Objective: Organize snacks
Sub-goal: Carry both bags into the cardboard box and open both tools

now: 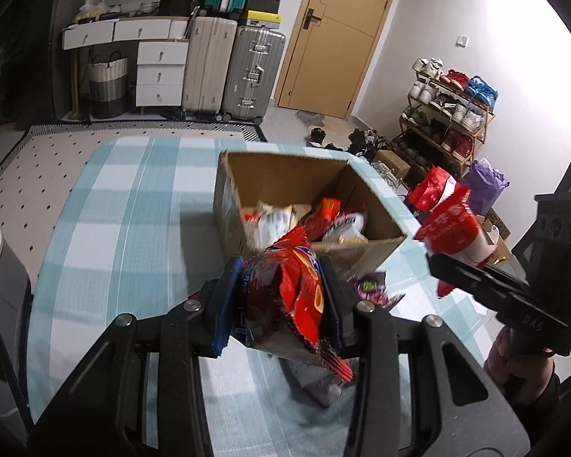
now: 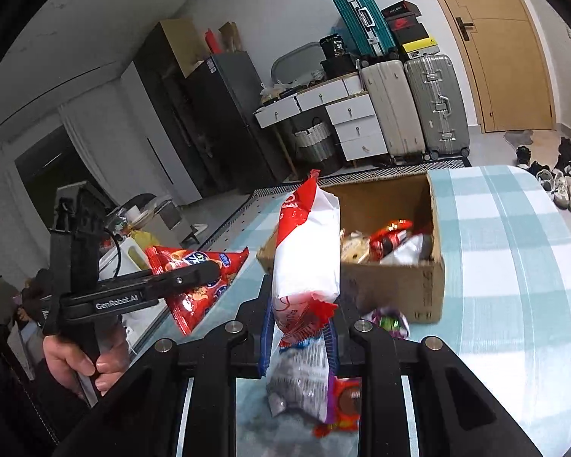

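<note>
An open cardboard box (image 1: 361,255) holding several snack packets stands on the checked tablecloth (image 1: 125,228); it also shows in the right wrist view (image 2: 403,289). My left gripper (image 1: 281,297) is shut on a red snack bag (image 1: 300,301), held in the air just in front of the box. My right gripper (image 2: 300,327) is shut on a red and white snack bag (image 2: 308,255), also near the box. Each gripper shows in the other's view, the right gripper (image 1: 449,266) and the left gripper (image 2: 205,270). A purple packet (image 1: 369,287) lies on the cloth beside the box.
More packets lie on the cloth under my right gripper, a silver packet (image 2: 304,381) and a red packet (image 2: 346,403). Suitcases (image 1: 232,68), a drawer unit (image 1: 160,72), a shoe rack (image 1: 449,122) and a door (image 1: 338,38) stand beyond the table.
</note>
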The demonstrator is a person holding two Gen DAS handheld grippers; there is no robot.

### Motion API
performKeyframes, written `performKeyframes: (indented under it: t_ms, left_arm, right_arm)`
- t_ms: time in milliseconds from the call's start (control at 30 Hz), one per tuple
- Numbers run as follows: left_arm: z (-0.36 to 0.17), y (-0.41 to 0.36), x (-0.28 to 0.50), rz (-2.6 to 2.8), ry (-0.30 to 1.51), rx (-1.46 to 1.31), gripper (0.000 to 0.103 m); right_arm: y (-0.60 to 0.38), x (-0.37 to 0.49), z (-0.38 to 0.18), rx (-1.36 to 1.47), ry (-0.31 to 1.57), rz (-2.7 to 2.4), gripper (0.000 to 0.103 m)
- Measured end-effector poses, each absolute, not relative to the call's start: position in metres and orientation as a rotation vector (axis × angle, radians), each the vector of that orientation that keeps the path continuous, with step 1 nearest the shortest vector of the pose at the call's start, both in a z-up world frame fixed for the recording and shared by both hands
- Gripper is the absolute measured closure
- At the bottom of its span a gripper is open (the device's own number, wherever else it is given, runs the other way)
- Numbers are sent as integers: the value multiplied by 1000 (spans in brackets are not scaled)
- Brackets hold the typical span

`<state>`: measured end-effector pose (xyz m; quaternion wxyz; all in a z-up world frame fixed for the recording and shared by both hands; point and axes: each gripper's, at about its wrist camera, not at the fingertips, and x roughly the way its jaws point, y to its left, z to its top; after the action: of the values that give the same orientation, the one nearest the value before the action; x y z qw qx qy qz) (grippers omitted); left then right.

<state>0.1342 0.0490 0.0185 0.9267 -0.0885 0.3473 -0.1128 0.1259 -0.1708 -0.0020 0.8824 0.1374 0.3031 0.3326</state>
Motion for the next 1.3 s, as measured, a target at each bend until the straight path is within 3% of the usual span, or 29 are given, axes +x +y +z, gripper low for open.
performKeyframes:
  t_ms: [567, 1300]
  left_arm:
    - [70, 22, 218, -292, 674, -122, 67]
    - [9, 4, 315, -336, 752, -90, 67]
  right_arm:
    - [-158, 204, 25, 263, 626, 708, 81]
    - [-132, 281, -21, 197, 724, 666, 81]
